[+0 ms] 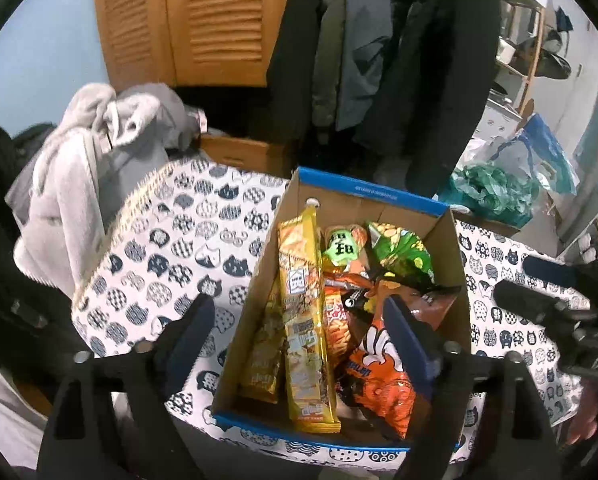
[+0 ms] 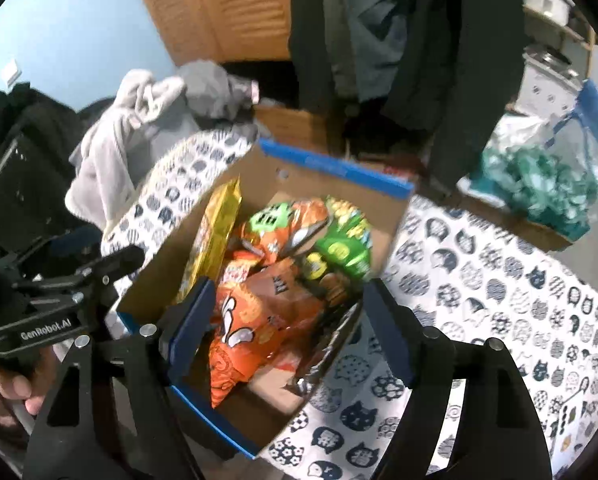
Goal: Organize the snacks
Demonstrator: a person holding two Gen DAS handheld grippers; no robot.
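A cardboard box with a blue rim point(image 1: 363, 194) point(image 2: 339, 166) stands on the cat-print tablecloth and holds several snack bags: a long yellow bag point(image 1: 303, 304) point(image 2: 215, 228), an orange bag point(image 1: 375, 376) point(image 2: 239, 328), a green bag point(image 1: 403, 254) point(image 2: 343, 244) and a brown bag point(image 1: 431, 306) point(image 2: 295, 288). My left gripper point(image 1: 299, 328) is open and empty above the box. My right gripper point(image 2: 287, 320) is open and empty above the box's near side. Each gripper shows at the edge of the other's view, the right one point(image 1: 559, 312) and the left one point(image 2: 71, 288).
The tablecloth point(image 1: 171, 248) point(image 2: 499, 288) covers the table around the box. Grey clothes point(image 1: 99, 148) point(image 2: 147, 120) pile at the left, dark coats point(image 1: 379, 60) hang behind, and a plastic bag with green contents point(image 1: 495, 192) point(image 2: 547, 184) lies at the right.
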